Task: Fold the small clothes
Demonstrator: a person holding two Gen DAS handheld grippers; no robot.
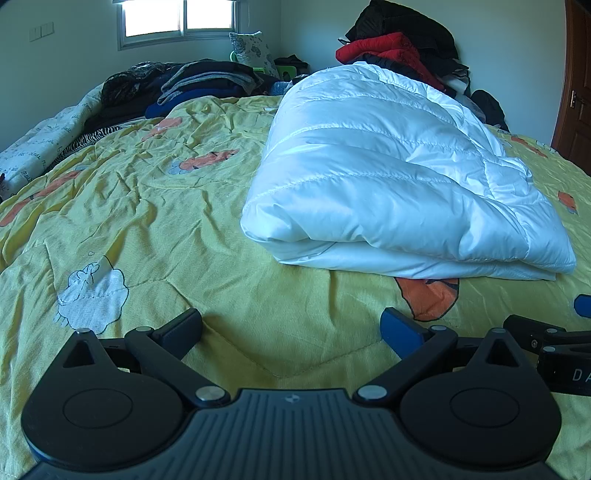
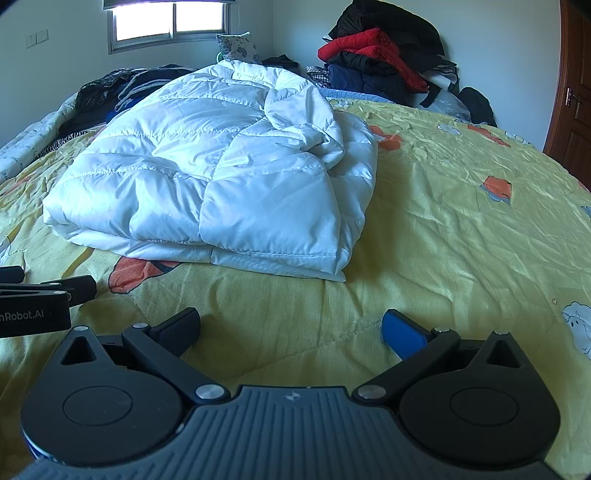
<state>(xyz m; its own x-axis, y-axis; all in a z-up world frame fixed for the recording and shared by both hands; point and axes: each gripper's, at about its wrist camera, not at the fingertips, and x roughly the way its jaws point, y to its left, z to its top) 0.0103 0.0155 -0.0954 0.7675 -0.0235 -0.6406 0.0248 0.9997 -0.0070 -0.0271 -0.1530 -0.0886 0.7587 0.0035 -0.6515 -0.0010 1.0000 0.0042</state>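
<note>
Beyond both tools, a folded white puffer jacket (image 1: pixel 399 184) (image 2: pixel 210 177) is lying on the yellow bedspread (image 1: pixel 147 206) (image 2: pixel 461 221). Left tool (image 1: pixel 291 328) and right tool (image 2: pixel 290 326) are hovering side by side near the bed's edge, each spread wide, gripping nothing, apart from the jacket.

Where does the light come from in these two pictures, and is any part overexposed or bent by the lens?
Left wrist view: daylight enters by the window, whose panes are blown out white; the white puffer jacket shines softly. Right wrist view: the same window is overexposed; the yellow bedspread bulges in a curve and the door bows, from fisheye distortion.
</note>
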